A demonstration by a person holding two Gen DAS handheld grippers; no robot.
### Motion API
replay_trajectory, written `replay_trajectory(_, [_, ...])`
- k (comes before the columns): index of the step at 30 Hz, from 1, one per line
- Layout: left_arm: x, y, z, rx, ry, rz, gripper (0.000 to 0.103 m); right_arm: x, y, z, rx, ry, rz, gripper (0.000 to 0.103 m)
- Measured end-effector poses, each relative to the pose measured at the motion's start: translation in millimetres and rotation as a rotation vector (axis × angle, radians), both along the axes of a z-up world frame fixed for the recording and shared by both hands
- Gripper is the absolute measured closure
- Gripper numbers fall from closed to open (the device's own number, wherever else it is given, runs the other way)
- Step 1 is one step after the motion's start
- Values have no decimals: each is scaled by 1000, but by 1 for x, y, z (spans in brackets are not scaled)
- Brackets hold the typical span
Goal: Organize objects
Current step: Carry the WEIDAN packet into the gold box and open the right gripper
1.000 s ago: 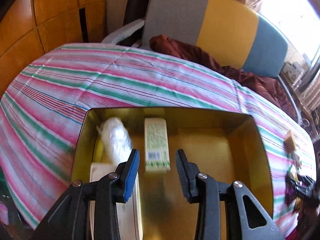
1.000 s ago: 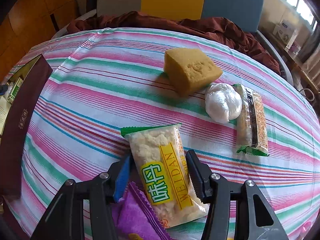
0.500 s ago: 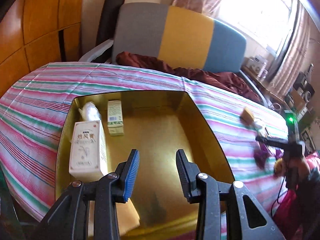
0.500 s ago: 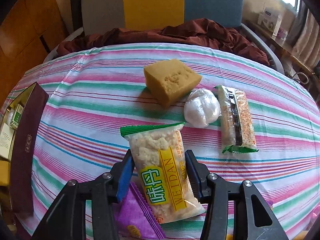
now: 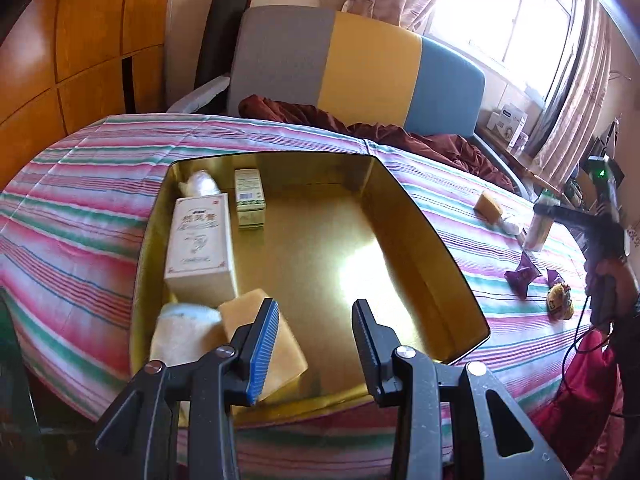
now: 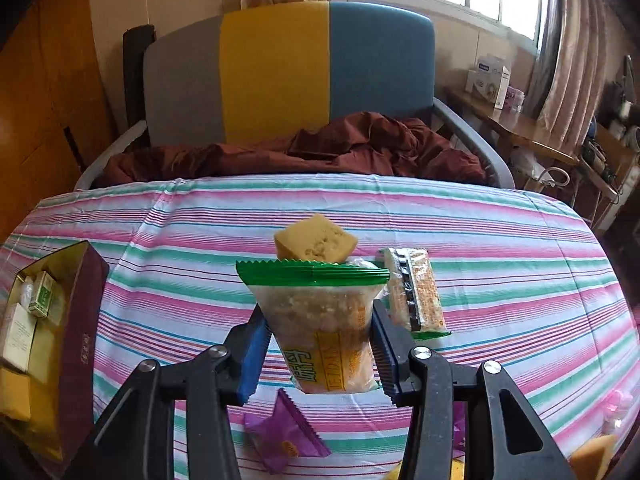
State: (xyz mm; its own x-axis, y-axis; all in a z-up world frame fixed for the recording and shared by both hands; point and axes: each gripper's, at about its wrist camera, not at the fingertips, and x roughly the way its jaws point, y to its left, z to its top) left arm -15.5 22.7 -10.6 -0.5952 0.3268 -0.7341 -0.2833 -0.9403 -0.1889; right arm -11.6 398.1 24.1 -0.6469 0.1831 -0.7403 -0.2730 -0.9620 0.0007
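My right gripper [image 6: 318, 314] has its jaws closing on a snack packet [image 6: 320, 320] with a green top and yellow label; the pads press its sides and it hangs above the striped cloth. My left gripper [image 5: 316, 344] stands open with nothing between its fingers, over the near end of a gold-lined box [image 5: 400, 216]. In the box lie a white carton [image 5: 200, 236], a small green carton [image 5: 249, 198], a white plastic wad [image 5: 200, 184], a yellow sponge [image 5: 276, 344] and a white bundle [image 5: 184, 328]. The same maroon-sided box [image 6: 80, 320] shows at the left of the right wrist view.
On the striped tablecloth [image 6: 500, 240] lie a yellow sponge [image 6: 316, 240], a cereal bar packet [image 6: 416, 292] and a purple packet [image 6: 286, 436]. Another sponge [image 6: 592, 456] sits at the lower right. A chair with dark red cloth [image 6: 360, 148] stands behind the table.
The right gripper has closed on the snack packet and lifted it off the cloth. The left gripper has drawn back from the box, so its near end now shows.
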Motion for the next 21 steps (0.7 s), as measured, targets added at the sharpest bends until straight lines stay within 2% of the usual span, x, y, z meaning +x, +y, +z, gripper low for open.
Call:
replay_trajectory(4, [6,-9,-2,9,7,14,65,0,-38,28,-18,40,84,55])
replay_trajectory(7, [9,-12,-3,7,17,14,65,-5,-79,41,-94,50,191,55])
replay_trajectory(10, [11,-17,-3,15,20,22,65,-14,-128,43,-161,24,317,55])
replay_trajectory(13, [13,-22,-3,18,23,35,65,-26,-180,37,-233,-29,438,55])
replay_trajectory(16, [17,-26,-3,20,26,43,65,-43,-231,20,-323,-122,539,55])
replay_trajectory(21, [17,-35,-8,10,17,63,65,-67,-298,-18,-395,-265,607,55])
